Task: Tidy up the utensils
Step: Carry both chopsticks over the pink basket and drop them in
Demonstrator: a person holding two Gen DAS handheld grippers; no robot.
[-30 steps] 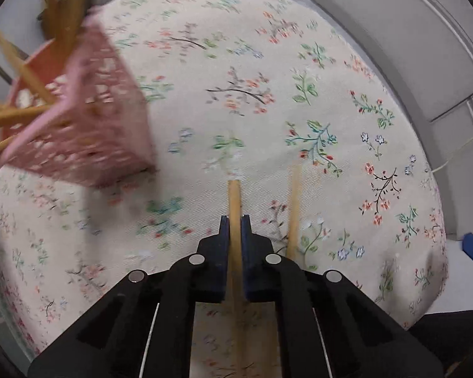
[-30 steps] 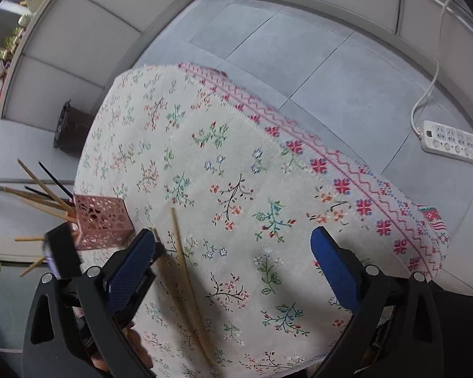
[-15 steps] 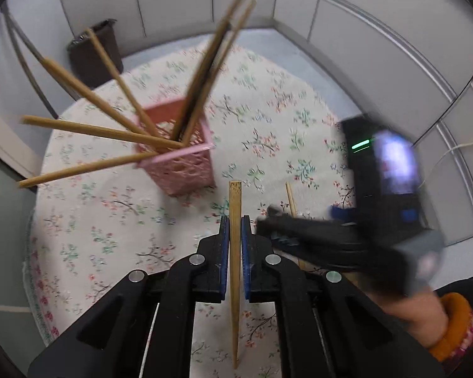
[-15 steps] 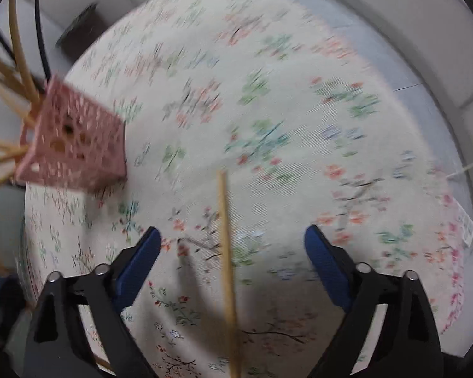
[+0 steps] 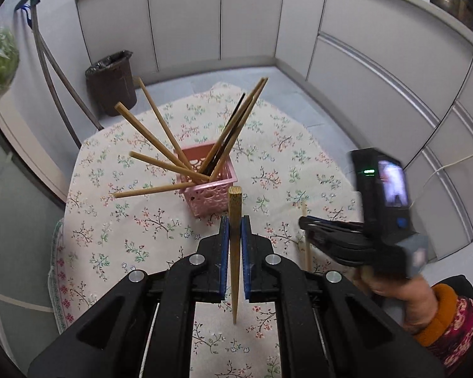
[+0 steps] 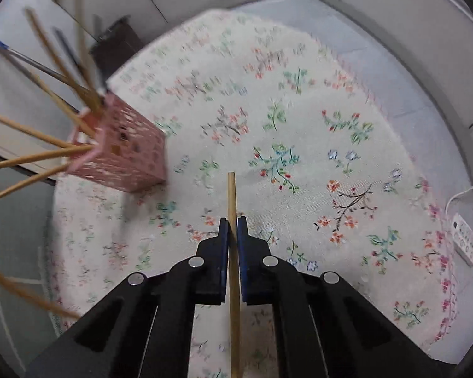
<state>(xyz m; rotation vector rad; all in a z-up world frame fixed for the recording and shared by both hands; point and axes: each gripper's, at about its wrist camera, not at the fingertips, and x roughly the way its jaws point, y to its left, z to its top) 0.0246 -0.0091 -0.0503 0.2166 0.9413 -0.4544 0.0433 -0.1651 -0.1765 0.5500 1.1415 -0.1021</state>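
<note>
A pink lattice basket stands on the floral tablecloth and holds several wooden chopsticks and a black one, fanned outward. My left gripper is shut on a wooden chopstick, raised above the table just before the basket. My right gripper is shut on another wooden chopstick that lies low over the cloth, right of the basket. The right gripper also shows in the left wrist view, down at the table with its chopstick.
A dark waste bin stands on the floor behind the table. Grey cabinets ring the room. A white power strip lies on the floor right of the table. The table edge runs close on the left.
My left gripper has lifted its chopstick up off the cloth and now faces the basket. My right gripper came down over the other chopstick and closed on it.
</note>
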